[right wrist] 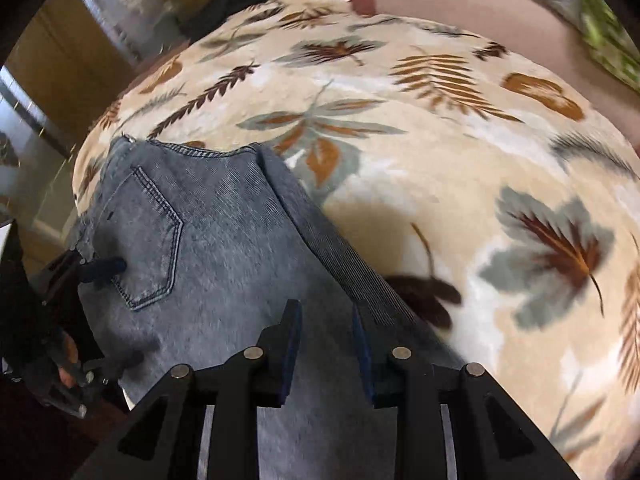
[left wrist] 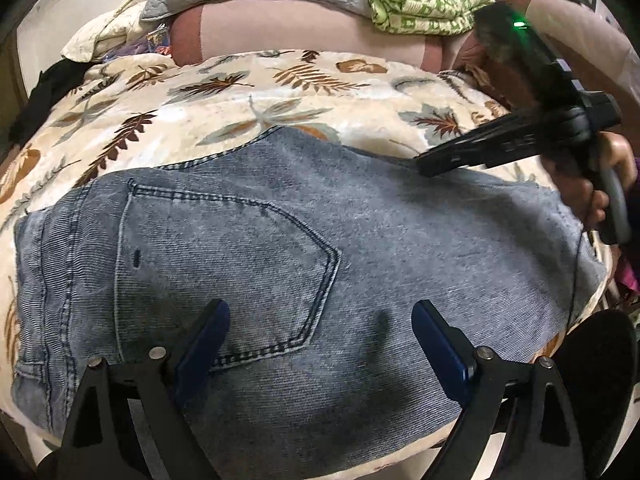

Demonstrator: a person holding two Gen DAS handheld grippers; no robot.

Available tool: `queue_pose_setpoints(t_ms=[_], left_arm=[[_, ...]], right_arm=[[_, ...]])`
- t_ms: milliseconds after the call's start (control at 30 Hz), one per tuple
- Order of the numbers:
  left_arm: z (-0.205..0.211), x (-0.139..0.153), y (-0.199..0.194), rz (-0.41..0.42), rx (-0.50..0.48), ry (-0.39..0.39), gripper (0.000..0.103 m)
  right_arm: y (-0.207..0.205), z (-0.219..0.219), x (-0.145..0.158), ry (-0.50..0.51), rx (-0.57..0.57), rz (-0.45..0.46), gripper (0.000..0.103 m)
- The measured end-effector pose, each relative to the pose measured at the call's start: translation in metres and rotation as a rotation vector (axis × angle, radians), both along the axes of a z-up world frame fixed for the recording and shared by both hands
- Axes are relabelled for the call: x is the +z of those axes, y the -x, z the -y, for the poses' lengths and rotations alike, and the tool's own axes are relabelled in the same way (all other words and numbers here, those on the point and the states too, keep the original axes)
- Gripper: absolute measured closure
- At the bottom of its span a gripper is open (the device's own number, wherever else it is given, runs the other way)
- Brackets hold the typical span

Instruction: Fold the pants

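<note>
A leaf-print blanket (left wrist: 256, 92) covers the bed; folded jeans (left wrist: 280, 248) lie flat on it. Above them the left claw (left wrist: 320, 320) hangs wide apart, empty. The right claw (right wrist: 326, 332) stands partly apart, gripping nothing.

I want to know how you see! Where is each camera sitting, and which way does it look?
Left wrist: sits on the left gripper, looks down at the jeans on the leaf-print blanket; shows its open fingers, plus the right gripper and the hand holding it.
Right wrist: sits on the right gripper, looks down along the jeans' edge; shows its fingers apart, holding nothing, and the left gripper at left.
Shared: jeans, back pocket, blanket.
</note>
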State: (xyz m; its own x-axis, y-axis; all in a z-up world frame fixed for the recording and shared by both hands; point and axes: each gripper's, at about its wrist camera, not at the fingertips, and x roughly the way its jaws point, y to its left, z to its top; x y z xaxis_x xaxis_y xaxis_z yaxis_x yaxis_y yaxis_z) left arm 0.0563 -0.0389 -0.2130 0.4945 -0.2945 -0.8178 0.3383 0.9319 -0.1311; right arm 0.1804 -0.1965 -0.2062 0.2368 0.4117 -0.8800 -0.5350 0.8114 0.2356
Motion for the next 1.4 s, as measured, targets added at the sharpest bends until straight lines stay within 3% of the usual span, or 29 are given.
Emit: queue_pose_setpoints(t_ms=[67, 233, 400, 467, 500, 567, 633, 933, 1167, 1267, 1400], left_arm=[[-0.002, -0.001, -0.004, -0.007, 0.005, 0.021, 0.010], [-0.004, -0.003, -0.009, -0.011, 0.017, 0.053, 0.010], [-0.001, -0.005, -0.009, 0.007, 0.014, 0.029, 0.010], [-0.001, -0.005, -0.008, 0.008, 0.015, 0.028, 0.010], [-0.002, -0.005, -0.009, 0.007, 0.015, 0.032, 0.010], [-0.002, -0.005, -0.009, 0.004, 0.018, 0.040, 0.010], [-0.003, -0.005, -0.010, 0.002, 0.022, 0.047, 0.010], [-0.010, 0.000, -0.014, 0.036, 0.066, 0.057, 0.010], [-0.009, 0.003, -0.015, 0.110, 0.098, 0.006, 0.010], [-0.007, -0.003, -0.019, 0.087, 0.092, -0.010, 0.010], [0.003, -0.011, -0.018, 0.096, 0.072, -0.093, 0.010]], right_arm=[[-0.003, -0.010, 0.000, -0.014, 0.035, 0.012, 0.051], [-0.014, -0.030, -0.009, -0.007, 0.073, -0.017, 0.050], [-0.019, -0.042, -0.020, 0.041, 0.080, -0.019, 0.058], [-0.022, -0.042, -0.021, 0.057, 0.072, -0.014, 0.074], [-0.024, -0.042, -0.022, 0.061, 0.070, -0.020, 0.076], [-0.025, -0.042, -0.019, 0.061, 0.073, -0.014, 0.095], [-0.023, -0.044, -0.016, 0.080, 0.083, 0.003, 0.100], [-0.013, -0.055, -0.002, 0.182, 0.065, 0.110, 0.101], [-0.022, -0.053, -0.010, 0.212, 0.002, 0.107, 0.101], [-0.024, -0.053, -0.018, 0.200, -0.048, 0.096, 0.101], [-0.023, -0.039, -0.011, 0.121, -0.168, 0.048, 0.099]])
